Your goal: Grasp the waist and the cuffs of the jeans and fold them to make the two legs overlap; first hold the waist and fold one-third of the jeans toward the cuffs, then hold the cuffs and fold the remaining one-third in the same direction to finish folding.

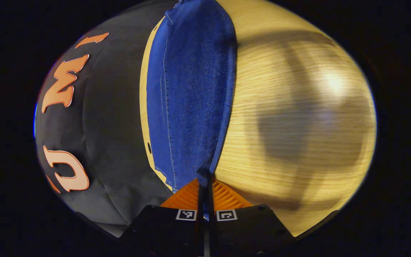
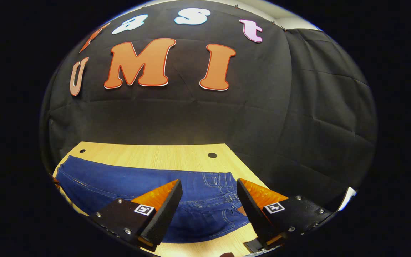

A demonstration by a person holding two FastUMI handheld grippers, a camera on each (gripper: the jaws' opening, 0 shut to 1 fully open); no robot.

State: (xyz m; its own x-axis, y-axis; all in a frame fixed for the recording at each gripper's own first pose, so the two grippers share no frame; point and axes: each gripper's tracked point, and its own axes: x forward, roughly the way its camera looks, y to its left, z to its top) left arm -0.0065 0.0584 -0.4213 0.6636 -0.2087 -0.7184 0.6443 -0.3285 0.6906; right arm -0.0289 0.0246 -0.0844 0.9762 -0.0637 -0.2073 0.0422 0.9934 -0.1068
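Jeans: dark blue denim jeans point(image 2: 198, 210) with pale stitching, lying flat on the table, legs running off to the left in the right gripper view, waist end toward the right.
Waist: waistband point(image 2: 219, 180) with belt loops and stitched pockets, lying between and beyond the right gripper's fingers.
Cuff end: in the left gripper view a narrow end of the blue denim point(image 1: 191, 100) runs away from the fingers, one edge along the table's far border, the other against bare wood.
Left gripper: left gripper point(image 1: 204, 182) with fingers drawn together on the edge of the denim; cloth sits pinched between them.
Right gripper: right gripper point(image 2: 209, 210) with fingers spread wide, poised above the waist area, nothing between them; whether the tips touch the cloth cannot be told.
Table: light wood-grain tabletop point(image 2: 155, 155), bare beyond the jeans, with two small dark round holes point(image 2: 212, 155) near its far edge.
Shadows: broad soft shadows point(image 1: 298, 135) lie across the bare wood beside the denim in the left gripper view.
Wall: black cloth booth wall point(image 2: 227, 117) directly behind the table, creased, closing in on the right side as well.
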